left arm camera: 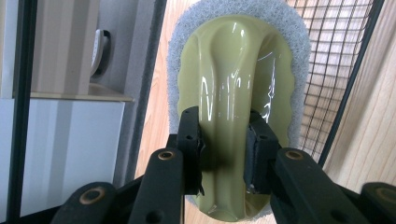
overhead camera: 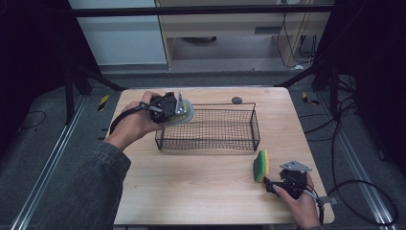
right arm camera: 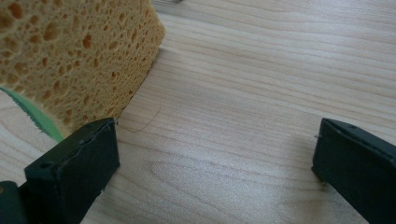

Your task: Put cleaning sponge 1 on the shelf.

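A wooden surface (overhead camera: 191,177) carries a black wire basket (overhead camera: 208,130) near its middle. At the basket's left end, the left tool (overhead camera: 178,111) grips a scrubber (left arm camera: 239,79) by its glossy olive-green handle, both jaws pressed against the handle's sides; the scrubber's grey pad rims the handle and sits over the basket's edge. Near the surface's right front, a yellow and green sponge (overhead camera: 262,166) stands on its side. The right tool (right arm camera: 215,158) rests beside it, jaws wide apart, gripping nothing, one jaw just beside the sponge. A small dark round object (overhead camera: 236,100) lies behind the basket.

Glossy plastic scrubber handle (left arm camera: 233,107), porous sponge (right arm camera: 70,60), wood table (right arm camera: 261,93)
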Available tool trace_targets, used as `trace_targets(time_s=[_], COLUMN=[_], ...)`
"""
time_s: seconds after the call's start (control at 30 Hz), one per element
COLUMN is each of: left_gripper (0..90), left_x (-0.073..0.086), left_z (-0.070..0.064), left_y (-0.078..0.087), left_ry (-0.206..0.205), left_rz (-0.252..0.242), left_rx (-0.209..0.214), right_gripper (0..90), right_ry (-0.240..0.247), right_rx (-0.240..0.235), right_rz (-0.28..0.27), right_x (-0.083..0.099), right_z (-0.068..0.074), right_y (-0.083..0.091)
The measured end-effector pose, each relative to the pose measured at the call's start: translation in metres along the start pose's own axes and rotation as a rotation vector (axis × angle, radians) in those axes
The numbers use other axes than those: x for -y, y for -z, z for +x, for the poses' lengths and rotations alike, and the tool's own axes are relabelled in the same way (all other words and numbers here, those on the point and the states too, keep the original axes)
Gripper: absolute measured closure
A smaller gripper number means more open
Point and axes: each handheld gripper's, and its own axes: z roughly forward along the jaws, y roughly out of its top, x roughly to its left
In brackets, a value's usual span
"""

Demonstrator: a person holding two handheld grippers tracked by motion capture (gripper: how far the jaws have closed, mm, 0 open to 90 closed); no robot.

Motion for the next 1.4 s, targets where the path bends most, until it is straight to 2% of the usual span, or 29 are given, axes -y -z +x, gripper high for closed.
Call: trace_targets(time_s=[0.2, 0.4, 0.47, 0.63, 1.03, 1.4], left_gripper=[71.3, 71.3, 71.3, 71.3, 71.3, 71.2], left_x=[-0.007, -0.01, -0.011, -0.008, -0.001, 0.001], left_z=[-0.003, -0.006, -0.007, -0.011, -0.02, -0.024], left_y=[-0.008, -0.016, -0.018, -0.026, -0.046, -0.054], left_ry=[-0.002, -0.039, -0.038, -0.043, -0.026, -0.044], left_rz=[-0.003, 0.017, 0.012, 0.025, 0.035, 0.045], left_rx=[0.013, 0.014, 0.017, 0.024, 0.07, 0.102], right_gripper=[0.6, 0.6, 0.6, 0.6, 0.6, 0.6], right_ry=[0.007, 0.002, 0.004, 0.002, -0.003, -0.003], right_rx=[0.0, -0.001, -0.001, -0.002, -0.005, -0.005], right_rz=[0.002, 0.0, 0.0, -0.001, 0.0, 0.001], right_x=[0.0, 0.0, 0.0, 0.0, 0.0, 0.0], right_z=[-0.001, 0.0, 0.0, 0.0, 0.0, 0.0], right_y=[0.0, 0.0, 0.0, 0.0, 0.0, 0.0])
